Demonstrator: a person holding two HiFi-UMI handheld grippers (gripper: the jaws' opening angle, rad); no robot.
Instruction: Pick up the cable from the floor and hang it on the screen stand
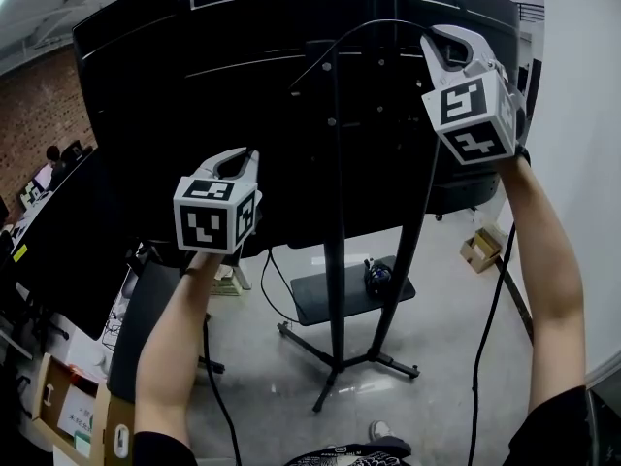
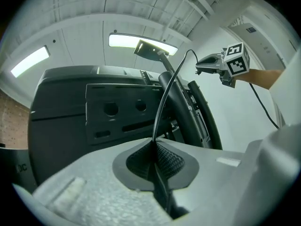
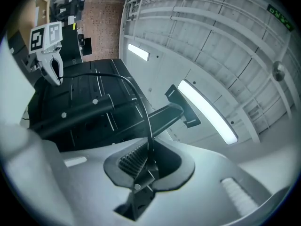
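A thin black cable (image 1: 361,29) arcs in front of the back of the big black screen (image 1: 194,85), strung between my two grippers. My left gripper (image 1: 246,155) is shut on the cable (image 2: 164,98) at mid-height, left of the stand pole (image 1: 335,260). High at the screen's upper right, my right gripper (image 1: 439,39) is shut on the cable (image 3: 136,93) too. In the left gripper view the cable rises from the pinched pads (image 2: 169,161) toward the right gripper (image 2: 203,66). The right gripper view shows it curving over to the left gripper (image 3: 54,72). Loose cable hangs down from both hands.
The stand carries a small dark shelf (image 1: 335,304) with a dark object (image 1: 377,277) and spreads its legs (image 1: 340,362) on the grey floor. A cardboard box (image 1: 480,249) lies at the right wall. Desks and open boxes (image 1: 73,411) crowd the left.
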